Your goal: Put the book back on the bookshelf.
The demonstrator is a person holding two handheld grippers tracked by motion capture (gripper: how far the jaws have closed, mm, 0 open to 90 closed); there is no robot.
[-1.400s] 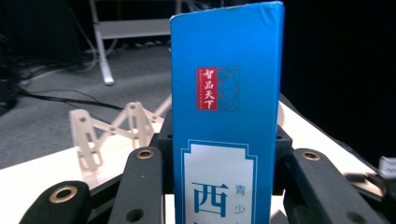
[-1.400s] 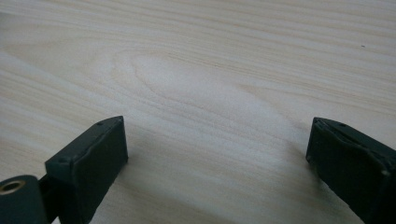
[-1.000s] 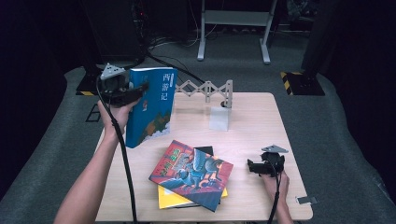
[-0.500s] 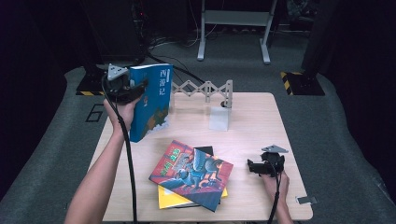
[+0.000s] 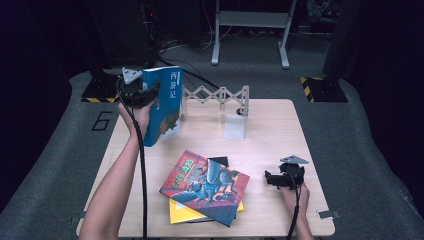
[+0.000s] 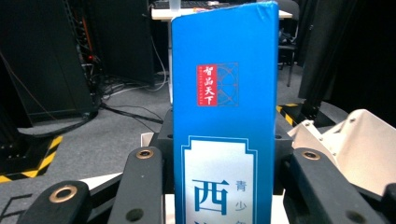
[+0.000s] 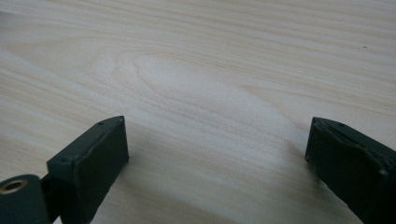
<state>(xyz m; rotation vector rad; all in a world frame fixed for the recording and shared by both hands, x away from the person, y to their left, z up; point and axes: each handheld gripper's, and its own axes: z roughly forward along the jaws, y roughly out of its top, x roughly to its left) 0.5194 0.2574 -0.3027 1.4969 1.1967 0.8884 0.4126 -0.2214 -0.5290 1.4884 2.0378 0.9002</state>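
The left gripper [image 5: 145,95] is pinching the tall blue glossy paperback book [image 5: 164,104] upright between its fingers [image 6: 142,179], probably light but slick and floppy, so gripping near the spine looks safest, while the right gripper [image 5: 272,178] is sitting spread open on the wooden table [image 5: 270,125].

In the left gripper view the blue book [image 6: 223,116] runs off the bottom edge, so its lower title characters are cut; its cover hides the gap between the fingers [image 6: 142,184]; in the high view the left gripper [image 5: 136,92] covers part of the book's near-left edge; the yellow book [image 5: 185,212] and a black one [image 5: 218,161] lie mostly hidden under the colourful book [image 5: 205,186]; the small print on that cover is too blurred to read; the person's forearms are cut by the bottom edge; the counter [image 5: 265,130] at its far left is hidden behind the blue book.
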